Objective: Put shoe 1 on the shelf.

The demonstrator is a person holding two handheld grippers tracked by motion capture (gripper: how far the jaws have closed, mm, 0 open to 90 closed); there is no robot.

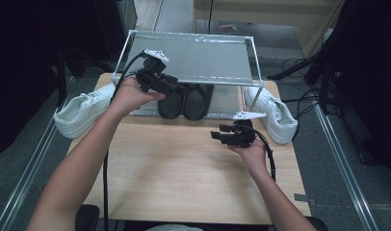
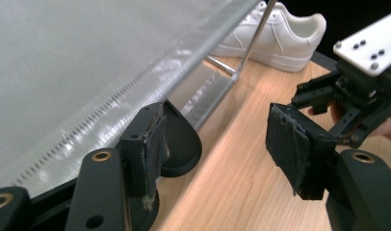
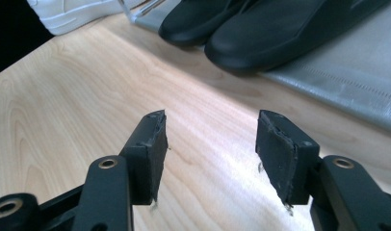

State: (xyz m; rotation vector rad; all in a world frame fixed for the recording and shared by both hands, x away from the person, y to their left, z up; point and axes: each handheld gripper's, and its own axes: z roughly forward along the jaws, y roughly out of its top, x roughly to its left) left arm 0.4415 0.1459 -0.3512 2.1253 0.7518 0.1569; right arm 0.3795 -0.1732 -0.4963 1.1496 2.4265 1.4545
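A pair of black shoes (image 1: 173, 102) (image 1: 198, 98) stands toes-forward on the lower shelf of a metal rack (image 1: 198, 57). My left gripper (image 1: 173, 86) hovers at the left black shoe's toe, jaws open and empty. In the left gripper view its pads (image 2: 216, 130) frame bare tabletop, with that shoe's toe (image 2: 181, 144) just behind the left pad. My right gripper (image 1: 216, 132) hangs over the table in front of the rack's right side, open, nothing between its fingers (image 3: 210, 130). The black shoes (image 3: 261, 29) lie beyond it.
One white sneaker (image 1: 83, 113) rests at the rack's left end, another (image 1: 273, 113) at its right end. The wooden table (image 1: 174, 163) stretches bare toward the person. The rack's top shelf (image 2: 87, 57) overhangs the left gripper. Dark equipment and cables surround the table.
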